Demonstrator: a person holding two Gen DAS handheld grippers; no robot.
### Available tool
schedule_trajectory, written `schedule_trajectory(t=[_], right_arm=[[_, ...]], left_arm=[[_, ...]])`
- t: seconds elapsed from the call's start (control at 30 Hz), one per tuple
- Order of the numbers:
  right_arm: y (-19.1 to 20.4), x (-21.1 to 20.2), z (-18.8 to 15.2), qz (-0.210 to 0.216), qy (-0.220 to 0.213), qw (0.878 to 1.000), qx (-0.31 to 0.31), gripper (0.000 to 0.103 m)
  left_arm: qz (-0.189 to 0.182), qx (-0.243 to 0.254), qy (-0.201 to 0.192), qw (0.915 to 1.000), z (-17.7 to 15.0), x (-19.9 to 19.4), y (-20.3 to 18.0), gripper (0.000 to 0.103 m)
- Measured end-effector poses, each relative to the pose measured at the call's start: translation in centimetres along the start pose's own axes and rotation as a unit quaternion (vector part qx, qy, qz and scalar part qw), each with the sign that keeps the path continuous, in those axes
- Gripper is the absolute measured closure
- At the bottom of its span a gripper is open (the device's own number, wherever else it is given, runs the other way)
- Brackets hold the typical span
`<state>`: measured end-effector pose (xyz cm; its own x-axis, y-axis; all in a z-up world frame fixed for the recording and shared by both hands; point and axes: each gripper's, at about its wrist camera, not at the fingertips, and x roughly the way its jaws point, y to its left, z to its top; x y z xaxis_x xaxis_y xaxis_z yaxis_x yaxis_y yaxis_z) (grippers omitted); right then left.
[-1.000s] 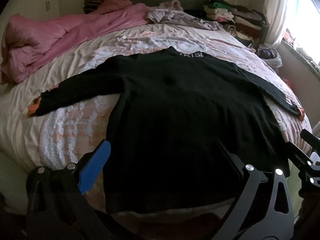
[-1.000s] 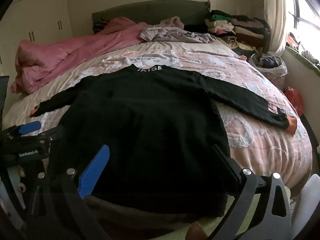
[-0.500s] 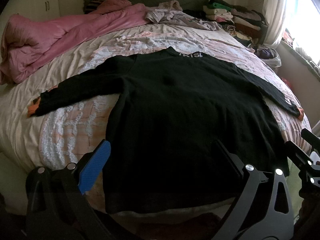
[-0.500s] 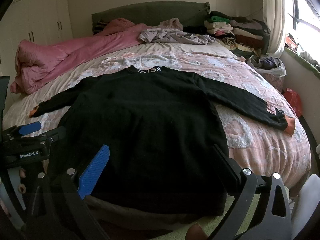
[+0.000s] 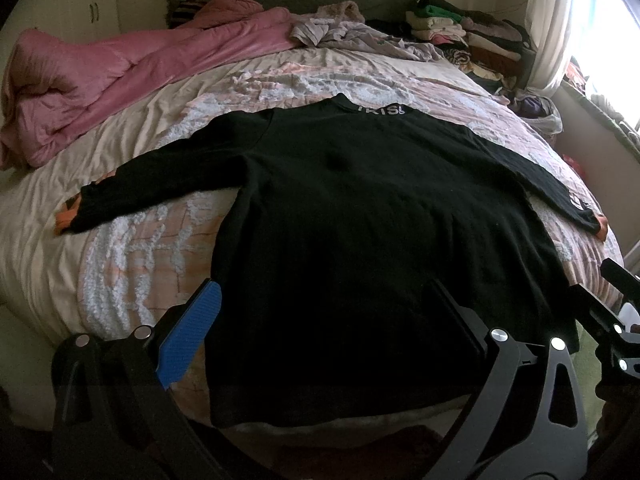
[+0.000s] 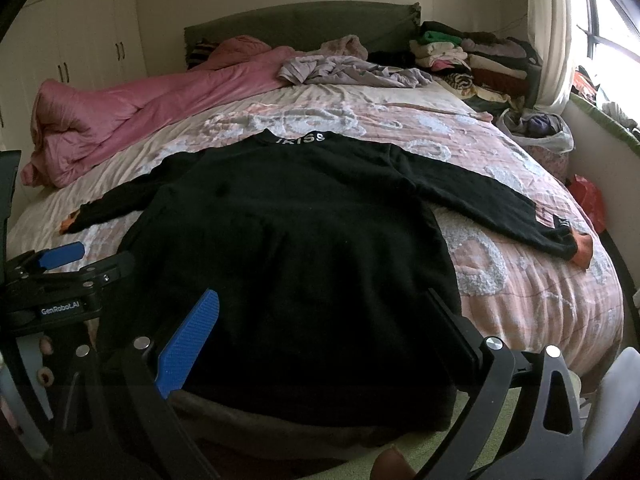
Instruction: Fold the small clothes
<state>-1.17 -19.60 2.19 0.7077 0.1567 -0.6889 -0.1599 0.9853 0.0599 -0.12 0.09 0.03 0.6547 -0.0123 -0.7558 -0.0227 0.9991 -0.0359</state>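
Black sweater (image 5: 360, 248) lies flat on the bed (image 5: 132, 248), spread out with both sleeves extended; collar with white lettering (image 5: 380, 110) points toward 12 o'clock, hem hangs at the near edge of the mattress at 6 o'clock. Left sleeve runs out toward 9 o'clock and ends in an orange cuff (image 5: 66, 216); right sleeve runs toward 3 o'clock, orange cuff (image 6: 582, 250) near the mattress edge. Left gripper (image 5: 324, 304): fingers spread wide, blue pad (image 5: 190, 338) at 8 o'clock of the left wrist view, black finger (image 5: 460, 320) at 4 o'clock, nothing between them; it hovers over the lower part of the sweater, contact with the cloth not discernible. Right gripper (image 6: 320, 308): fingers likewise wide apart, blue pad (image 6: 188, 344) at 8 o'clock, black finger (image 6: 452, 324) at 4 o'clock, holding nothing, poised above the hem. In the right wrist view the left gripper shows at 9 o'clock, beside the sweater's left edge. Pink duvet (image 5: 120, 68) bunched at 10 o'clock. Grey clothes (image 6: 352, 68) heaped at 12 o'clock by the green headboard (image 6: 304, 24). Stack of folded clothes (image 6: 472, 56) at 1 o'clock, near the window (image 6: 612, 12).
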Motion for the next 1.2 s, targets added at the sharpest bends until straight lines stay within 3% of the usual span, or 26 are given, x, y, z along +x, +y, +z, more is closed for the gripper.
schedule_trajectory(t=[0.8, 1.2], right_arm=[[0.4, -0.1, 0.4, 0.0, -0.003, 1.0, 0.004, 0.004], [-1.2, 0.8, 2.9, -0.008, -0.013, 1.0, 0.023, 0.004]], left_arm=[[0.001, 0.0, -0.003, 1.0, 0.5, -0.3, -0.6, 0.009], [-0.009, 0.009, -0.004, 0.9999, 3.3, 1.1, -2.1, 0.009]])
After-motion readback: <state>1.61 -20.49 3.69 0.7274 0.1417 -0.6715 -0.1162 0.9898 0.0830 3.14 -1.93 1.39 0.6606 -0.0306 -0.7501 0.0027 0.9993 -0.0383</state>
